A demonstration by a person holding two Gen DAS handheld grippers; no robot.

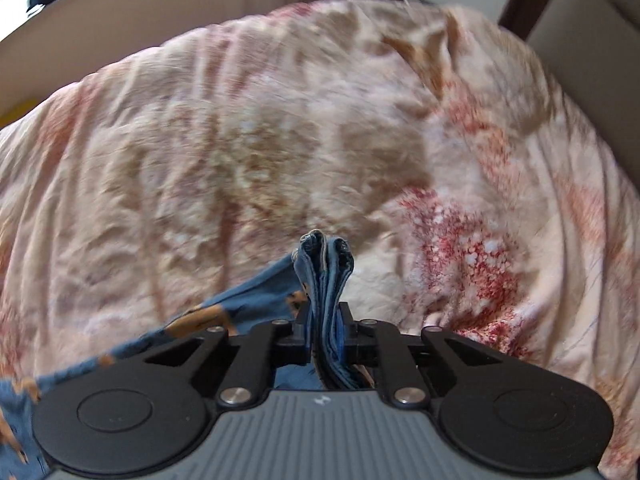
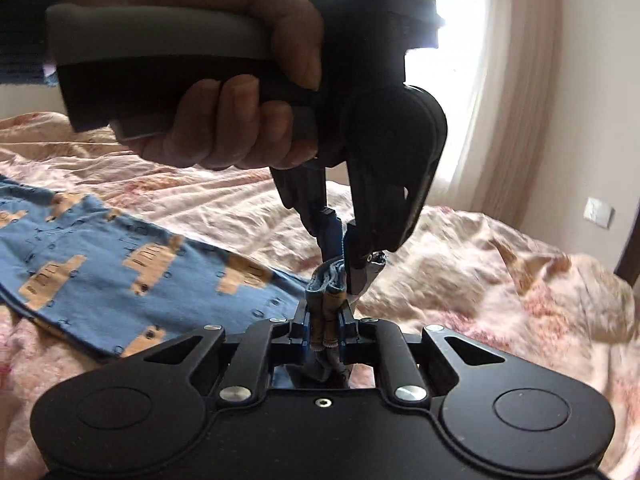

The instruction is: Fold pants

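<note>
The left tongs (image 1: 327, 330) are pressed onto a bunched edge of the pants (image 1: 256, 300), which trail off to the left above the bed (image 1: 280, 140). The right tongs (image 2: 326, 330) pinch another gathered fold of the pants (image 2: 120, 256), just below the other tongs (image 2: 340, 248), gripped by a hand (image 2: 224, 80). The rest of the blue printed fabric lies spread on the floral bedspread (image 2: 480, 248).

Pants (image 2: 100, 256) on bedspread (image 2: 480, 280), left of both grippers; window (image 2: 460, 80) behind bed, seemingly curtained.
</note>
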